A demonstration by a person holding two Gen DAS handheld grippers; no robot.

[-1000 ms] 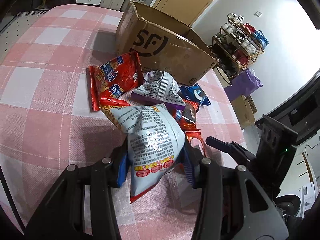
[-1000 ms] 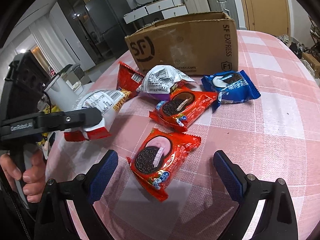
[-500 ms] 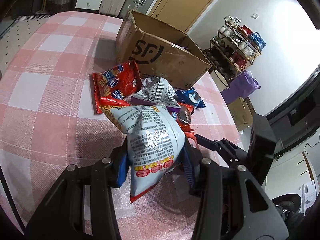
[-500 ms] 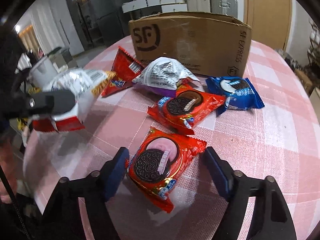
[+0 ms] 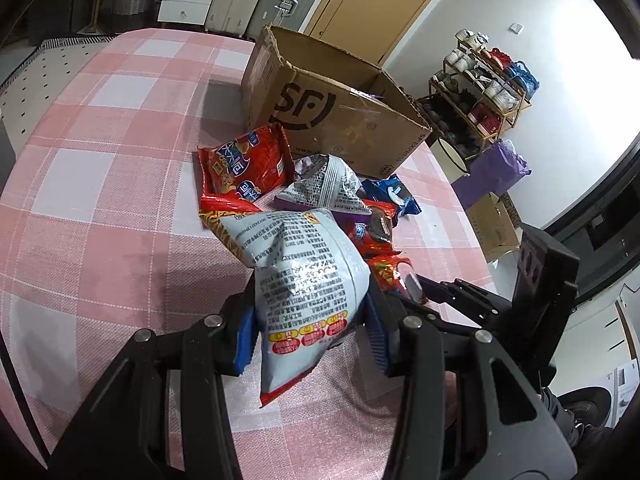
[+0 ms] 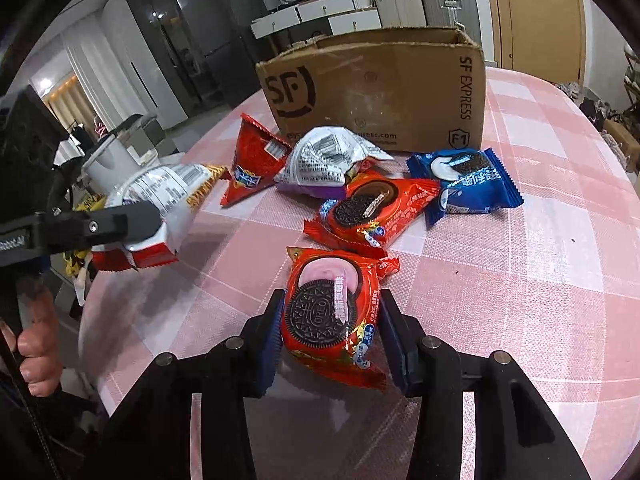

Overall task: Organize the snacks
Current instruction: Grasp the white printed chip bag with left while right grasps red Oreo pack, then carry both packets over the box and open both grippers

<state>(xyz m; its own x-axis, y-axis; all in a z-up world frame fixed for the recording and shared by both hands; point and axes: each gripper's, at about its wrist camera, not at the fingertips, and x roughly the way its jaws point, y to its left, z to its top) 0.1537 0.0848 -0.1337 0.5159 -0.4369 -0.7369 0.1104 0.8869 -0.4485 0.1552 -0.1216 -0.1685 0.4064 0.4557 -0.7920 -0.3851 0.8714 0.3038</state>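
Observation:
My left gripper [image 5: 310, 334] is shut on a silver-and-red snack bag [image 5: 304, 276] and holds it above the pink checked table; the bag also shows in the right wrist view [image 6: 160, 196]. My right gripper [image 6: 330, 338] has closed on a red Oreo pack [image 6: 328, 312] lying on the table. An open SF cardboard box [image 6: 376, 88] stands behind the pile; it also shows in the left wrist view [image 5: 332, 116].
On the table lie a second red Oreo pack [image 6: 368, 212], a blue Oreo pack [image 6: 464, 184], a silver-purple bag [image 6: 328, 156] and a red chip bag [image 6: 252, 160]. The table edge [image 6: 92, 320] runs at the left.
My right gripper moved forward over the near red Oreo pack and its jaws closed on it. My left gripper kept hold of the silver bag and lifted a little.

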